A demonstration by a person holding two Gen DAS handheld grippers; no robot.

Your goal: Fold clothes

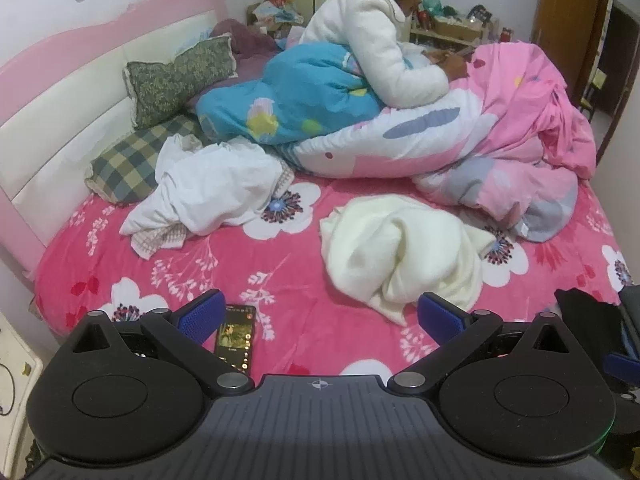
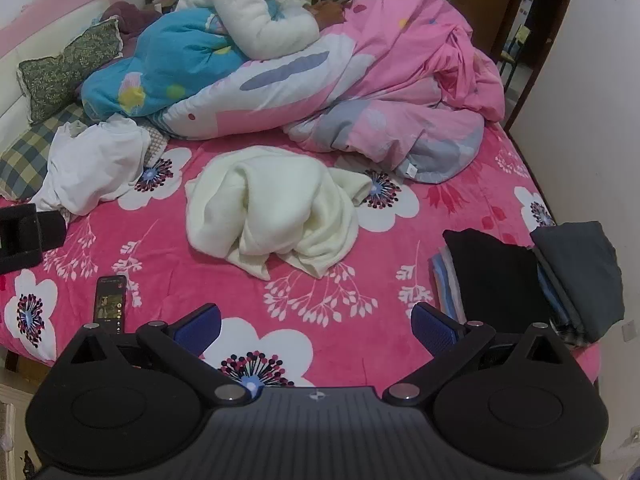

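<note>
Left wrist view and right wrist view, both looking down across a bed [image 1: 168, 280] covered by a pink floral sheet. Left to right: near the headboard edge lies a crumpled white garment [image 1: 212, 188] — thin cloth, probably light and limp, resting partly on a checked pillow [image 1: 128, 164]. A phone [image 1: 235, 338] lies face up at the near edge, just beside the left gripper's [image 1: 320, 312] left finger. Toward the middle of the bed sits the cream garment [image 2: 276, 208], bunched into a soft heap with 1 flap trailing toward the quilt [image 2: 400, 112]. It looks thick and fleecy: judged soft, not slippery, not fragile, likely to sag and drag when lifted. A sensible hold would be 2 outer points on its visible hem or flap edge, 1 per gripper, so the cloth can be spread flat rather than lifted as a lump. At the right edge of the bed stand 2 folded stacks, topped by a black piece [image 2: 496, 276] and a grey piece [image 2: 580, 276]. A person in a white padded jacket [image 1: 372, 40] sits at the far side, well apart from the heap. The right gripper [image 2: 316, 320] and the left gripper alike have jaws spread fully wide — nothing between the pads, neither touching any cloth.
</note>
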